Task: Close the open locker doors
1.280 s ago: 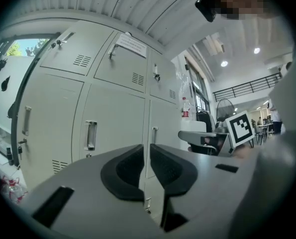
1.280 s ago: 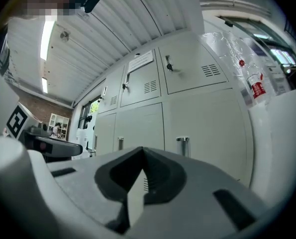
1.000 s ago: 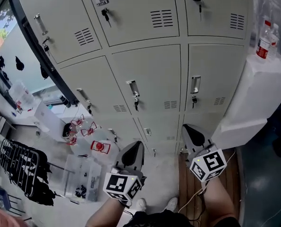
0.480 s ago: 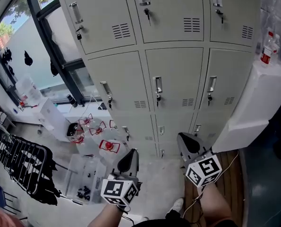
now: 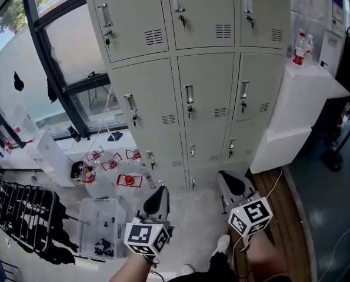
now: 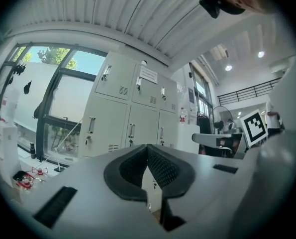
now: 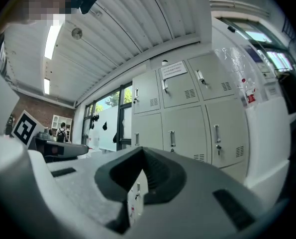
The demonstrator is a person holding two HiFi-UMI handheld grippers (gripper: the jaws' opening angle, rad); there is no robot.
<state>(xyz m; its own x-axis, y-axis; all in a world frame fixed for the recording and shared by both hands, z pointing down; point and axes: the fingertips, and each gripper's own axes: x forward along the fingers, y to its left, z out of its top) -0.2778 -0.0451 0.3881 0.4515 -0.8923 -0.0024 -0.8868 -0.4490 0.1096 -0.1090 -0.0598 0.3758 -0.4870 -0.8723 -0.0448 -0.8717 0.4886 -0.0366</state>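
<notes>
Seemingly every locker door sits flush; left gripper and right gripper fingers pressed together, empty, I check the bottom row.

At least nine locker doors, three in each row. Two bottles. One white cabinet. Two grippers: left gripper, right gripper.

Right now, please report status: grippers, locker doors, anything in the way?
Left gripper shut, empty; right gripper shut, empty. Locker doors all closed in view. Red-and-white items on floor by lower left doors.
</notes>
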